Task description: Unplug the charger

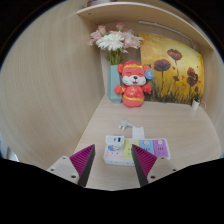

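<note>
A white power strip (pixel 152 149) lies on the light wooden table (pixel 100 125), just ahead of my fingers. A white boxy charger (pixel 117 148) sits at its left end, straight ahead of the gap between the fingers. A small white piece (pixel 124 127) lies just beyond it. My gripper (pixel 113 166) is open and empty. Its magenta pads (pixel 82 160) stand wide apart, short of the charger and touching nothing.
A red plush toy (pixel 132 80) sits at the back of the table by the wall. A vase of pale flowers (pixel 112 48) stands to its left and a poppy painting (pixel 172 68) leans to its right. A shelf (pixel 130 12) hangs above.
</note>
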Tool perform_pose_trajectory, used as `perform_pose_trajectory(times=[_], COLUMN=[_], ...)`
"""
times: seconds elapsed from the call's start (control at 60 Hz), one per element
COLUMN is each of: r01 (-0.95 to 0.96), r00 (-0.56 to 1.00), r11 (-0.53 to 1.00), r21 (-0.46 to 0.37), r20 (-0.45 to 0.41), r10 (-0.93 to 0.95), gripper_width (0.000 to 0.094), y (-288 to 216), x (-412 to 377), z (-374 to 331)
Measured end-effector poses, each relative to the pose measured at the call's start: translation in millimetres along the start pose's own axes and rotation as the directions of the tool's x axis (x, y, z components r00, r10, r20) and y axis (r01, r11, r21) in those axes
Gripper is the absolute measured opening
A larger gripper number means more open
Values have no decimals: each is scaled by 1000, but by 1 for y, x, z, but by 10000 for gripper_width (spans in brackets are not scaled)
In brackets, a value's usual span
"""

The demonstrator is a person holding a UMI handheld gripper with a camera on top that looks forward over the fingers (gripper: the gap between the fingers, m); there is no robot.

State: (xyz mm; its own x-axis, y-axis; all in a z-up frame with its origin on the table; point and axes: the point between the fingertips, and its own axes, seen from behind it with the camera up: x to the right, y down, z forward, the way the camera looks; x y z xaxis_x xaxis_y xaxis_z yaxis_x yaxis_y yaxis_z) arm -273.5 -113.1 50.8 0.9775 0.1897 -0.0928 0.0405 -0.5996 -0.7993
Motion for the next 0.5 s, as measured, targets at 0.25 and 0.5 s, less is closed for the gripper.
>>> perform_pose_trajectory(times=[0.25, 0.5], r01=[35, 37], r00=[998, 997], r11=[998, 996], r21=[45, 86], r20=[-54, -72], r10=[-33, -30], gripper_width=[304, 170], y=[-8, -11], x=[11, 9], z=[28, 52])
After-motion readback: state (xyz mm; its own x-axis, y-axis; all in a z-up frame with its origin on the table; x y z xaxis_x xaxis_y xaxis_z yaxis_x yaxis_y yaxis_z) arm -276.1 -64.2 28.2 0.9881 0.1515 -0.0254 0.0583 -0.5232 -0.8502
